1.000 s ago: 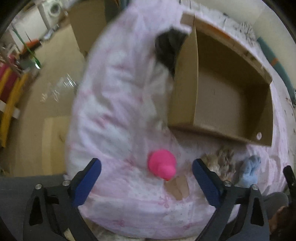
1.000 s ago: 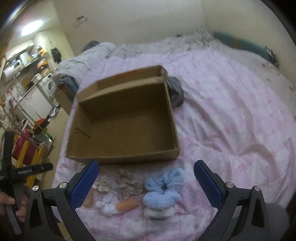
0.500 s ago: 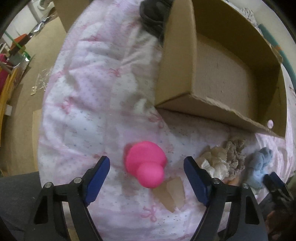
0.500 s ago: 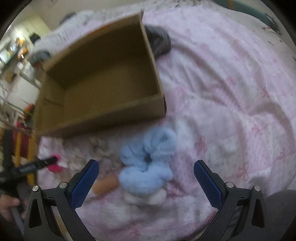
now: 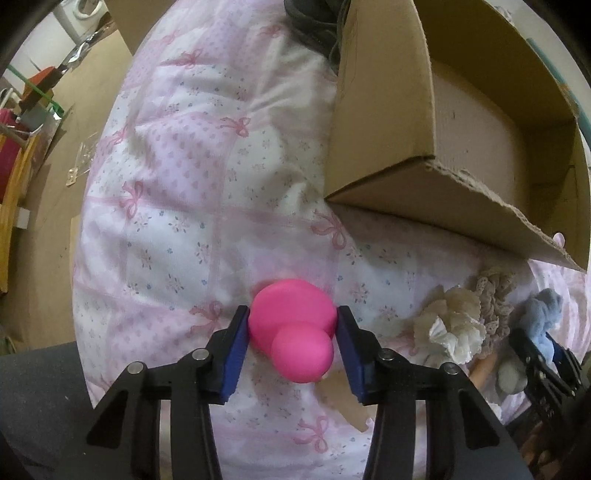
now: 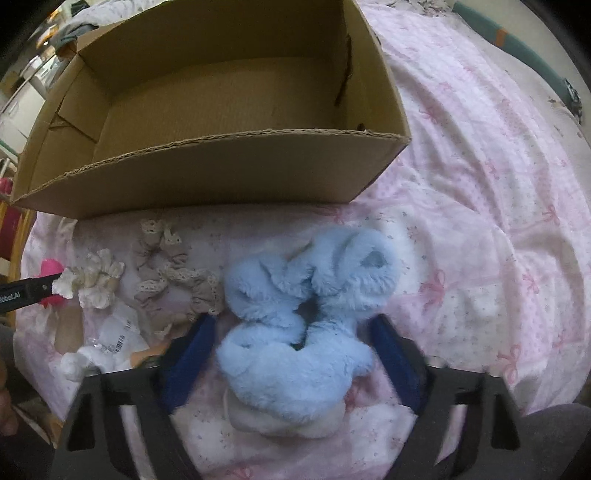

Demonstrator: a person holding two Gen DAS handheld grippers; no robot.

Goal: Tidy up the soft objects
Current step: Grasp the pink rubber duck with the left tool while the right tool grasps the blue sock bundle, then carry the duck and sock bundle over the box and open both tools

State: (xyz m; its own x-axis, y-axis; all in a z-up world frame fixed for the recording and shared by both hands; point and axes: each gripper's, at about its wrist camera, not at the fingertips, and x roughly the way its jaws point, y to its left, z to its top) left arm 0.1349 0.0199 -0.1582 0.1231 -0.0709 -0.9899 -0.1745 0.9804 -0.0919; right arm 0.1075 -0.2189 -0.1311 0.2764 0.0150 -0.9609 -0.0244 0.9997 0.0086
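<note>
A pink soft toy point(image 5: 291, 332) made of two rounded lumps lies on the pink quilt point(image 5: 177, 177). My left gripper point(image 5: 291, 334) points down over it, jaws closing, and both blue pads touch its sides. In the right wrist view a pale blue fluffy scrunchie pile point(image 6: 280, 362) rests on a cream fluffy piece point(image 6: 288, 421). My right gripper point(image 6: 294, 323) straddles the pile with its jaws closing, and gaps show between pads and fluff. The open cardboard box point(image 6: 221, 173) stands just beyond, nothing inside. A beige lace scrunchie point(image 6: 173, 280) and a cream one point(image 6: 96, 284) lie between the grippers.
A dark garment point(image 5: 314, 22) lies behind the box's far corner. The bed edge drops to a tan floor point(image 5: 44, 221) on the left, with clutter beyond. A white tagged item point(image 6: 110, 343) lies near the scrunchies. A grey-clad knee point(image 5: 37, 406) sits at the near edge.
Both grippers have come down toward the bed. The left jaws have closed in onto the pink toy. The right jaws have narrowed around the blue fluffy pile.
</note>
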